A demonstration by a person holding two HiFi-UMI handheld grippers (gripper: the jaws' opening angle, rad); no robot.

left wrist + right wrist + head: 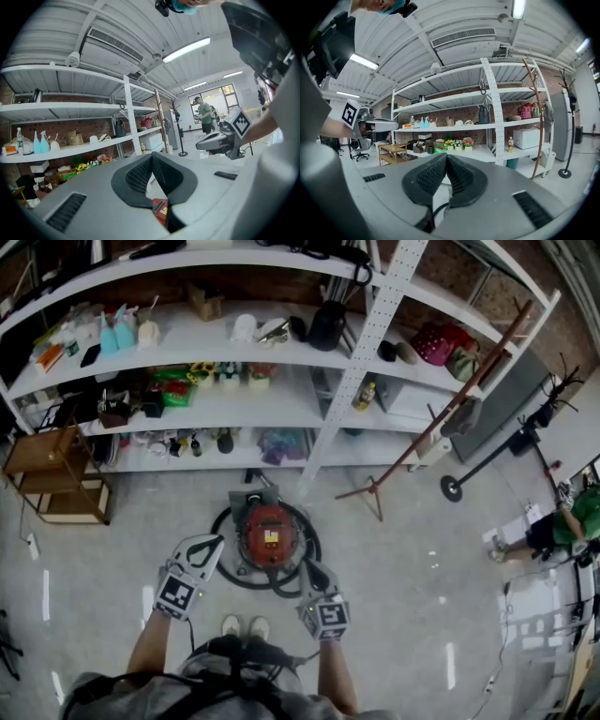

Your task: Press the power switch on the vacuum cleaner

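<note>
In the head view a red round vacuum cleaner stands on the floor just ahead of my feet, with a black hose coiled round it. A yellow label shows on its top; I cannot make out the switch. My left gripper hovers at its left side, jaws shut and empty. My right gripper hovers at its front right, also shut and empty. In the left gripper view the pads meet at the left gripper's tip, with a bit of the red vacuum cleaner below. The right gripper's tip is closed too.
White shelves with bottles, flower pots and bags fill the far side. A wooden stool stands at the left. A leaning wooden pole stand and a black stand base are at the right, a person in green beyond.
</note>
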